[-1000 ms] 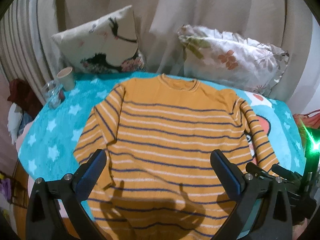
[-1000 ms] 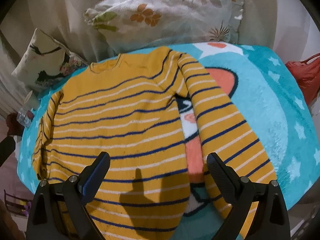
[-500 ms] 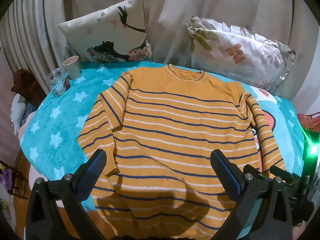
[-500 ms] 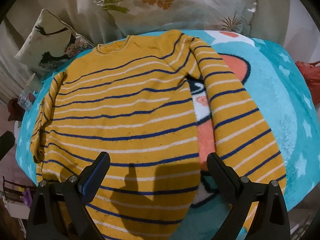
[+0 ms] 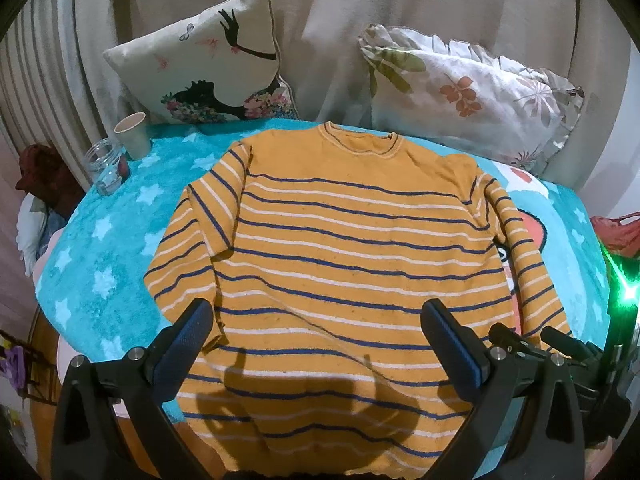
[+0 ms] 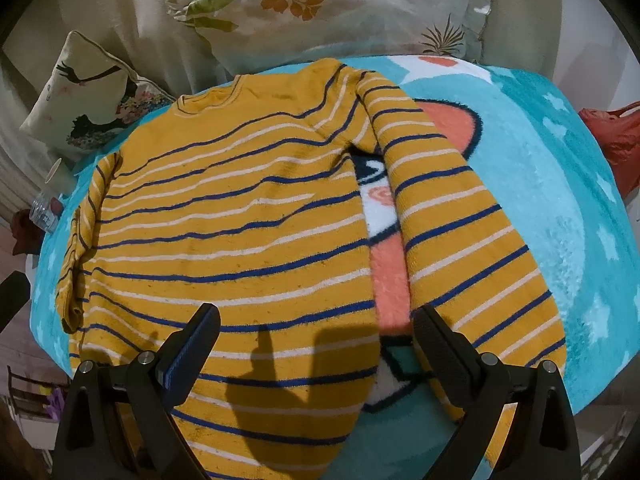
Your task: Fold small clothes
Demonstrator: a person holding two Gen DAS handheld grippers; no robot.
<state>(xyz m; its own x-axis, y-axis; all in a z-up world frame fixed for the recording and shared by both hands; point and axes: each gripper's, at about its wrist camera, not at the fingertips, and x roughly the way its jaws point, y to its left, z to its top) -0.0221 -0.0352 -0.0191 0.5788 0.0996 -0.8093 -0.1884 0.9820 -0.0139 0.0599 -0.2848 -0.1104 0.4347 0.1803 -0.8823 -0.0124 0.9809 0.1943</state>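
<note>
the striped sweater (image 5: 348,264) lies flat on the blue blanket (image 5: 100,264), collar at the far edge by the pillows, hem nearest, both spread, empty claws, left claw (image 5: 316,332) and right claw (image 6: 316,336), hover over the near hem, the right nearer the splayed right sleeve (image 6: 472,248).

Ahead of the left tongs (image 5: 316,334), whose jaws stand wide apart, the sweater (image 5: 344,264) lies flat with open air above it. Past its collar two pillows (image 5: 208,68) (image 5: 468,92) lean against a curtain and close off the far side. Off to the far left a paper cup (image 5: 132,134) and a glass jar (image 5: 105,166) stand touching near the blanket's (image 5: 104,252) edge. Beyond the right tongs (image 6: 316,332), also spread wide, the blanket to the right of the sleeve (image 6: 468,248) is bare up to a red bag (image 6: 612,136) at the far right edge.
</note>
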